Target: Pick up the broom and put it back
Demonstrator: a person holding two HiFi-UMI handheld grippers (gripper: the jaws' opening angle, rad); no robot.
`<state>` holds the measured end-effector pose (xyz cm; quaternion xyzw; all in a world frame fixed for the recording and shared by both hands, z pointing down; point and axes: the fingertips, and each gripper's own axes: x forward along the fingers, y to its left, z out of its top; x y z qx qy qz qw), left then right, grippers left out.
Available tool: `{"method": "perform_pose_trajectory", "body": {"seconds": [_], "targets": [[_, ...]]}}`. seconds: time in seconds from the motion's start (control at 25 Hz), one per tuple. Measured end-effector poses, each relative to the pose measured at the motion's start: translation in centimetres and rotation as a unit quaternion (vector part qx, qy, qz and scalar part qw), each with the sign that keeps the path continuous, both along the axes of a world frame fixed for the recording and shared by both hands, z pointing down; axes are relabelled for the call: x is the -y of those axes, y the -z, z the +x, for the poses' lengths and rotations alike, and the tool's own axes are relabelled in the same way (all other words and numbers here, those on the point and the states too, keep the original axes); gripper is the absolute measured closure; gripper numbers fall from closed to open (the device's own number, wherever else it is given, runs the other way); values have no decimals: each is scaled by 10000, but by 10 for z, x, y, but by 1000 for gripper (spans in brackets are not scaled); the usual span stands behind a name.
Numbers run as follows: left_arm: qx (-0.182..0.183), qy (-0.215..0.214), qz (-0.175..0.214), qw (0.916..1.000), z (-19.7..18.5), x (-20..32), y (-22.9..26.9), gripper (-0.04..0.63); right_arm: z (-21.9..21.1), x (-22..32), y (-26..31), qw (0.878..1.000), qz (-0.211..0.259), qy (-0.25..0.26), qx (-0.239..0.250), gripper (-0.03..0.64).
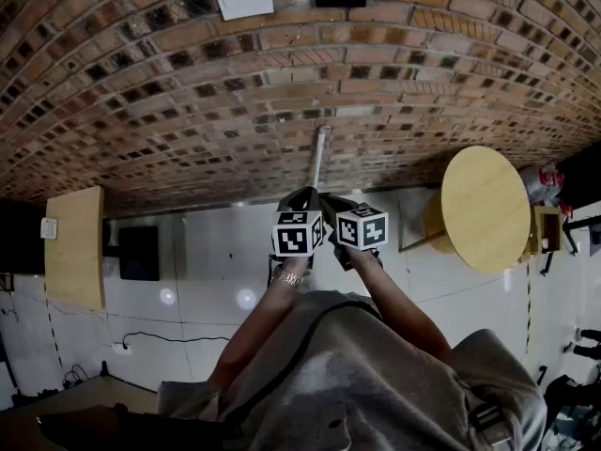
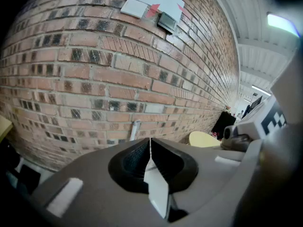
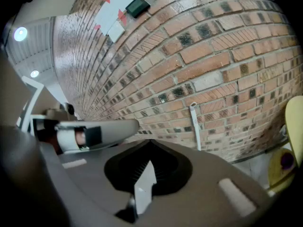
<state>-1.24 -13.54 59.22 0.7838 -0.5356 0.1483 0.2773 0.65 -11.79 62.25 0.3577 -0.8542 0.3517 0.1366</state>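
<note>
the broom leans upright against the brick wall, just above frame centre, likely propped there so it stands by itself. the left claw and right claw are both pressed together, empty, side by side below it.
</note>
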Motion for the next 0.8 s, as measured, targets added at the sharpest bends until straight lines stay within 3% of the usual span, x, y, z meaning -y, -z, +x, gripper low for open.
{"method": "perform_pose_trajectory", "body": {"seconds": [0.32, 0.4, 0.48, 0.68, 0.8], "targets": [[-51, -281, -55, 9996, -42, 63, 4, 621, -10, 124, -44, 9926, 198, -724, -956, 598], [-63, -299, -94, 9995, -50, 74, 1, 621, -10, 153, -60, 9897, 96, -849, -1153, 520], [-92, -277, -162, 9994, -57, 81, -1, 621, -6, 178, -82, 9851, -65, -962, -1423, 483], [-47, -187, -316, 9993, -69, 94, -9, 621, -1, 215, -137, 9759, -629, -941, -1865, 469], [28, -113, -388, 9992, -77, 101, -11, 621, -1, 231, -148, 9704, -627, -866, -2164, 469]]}}
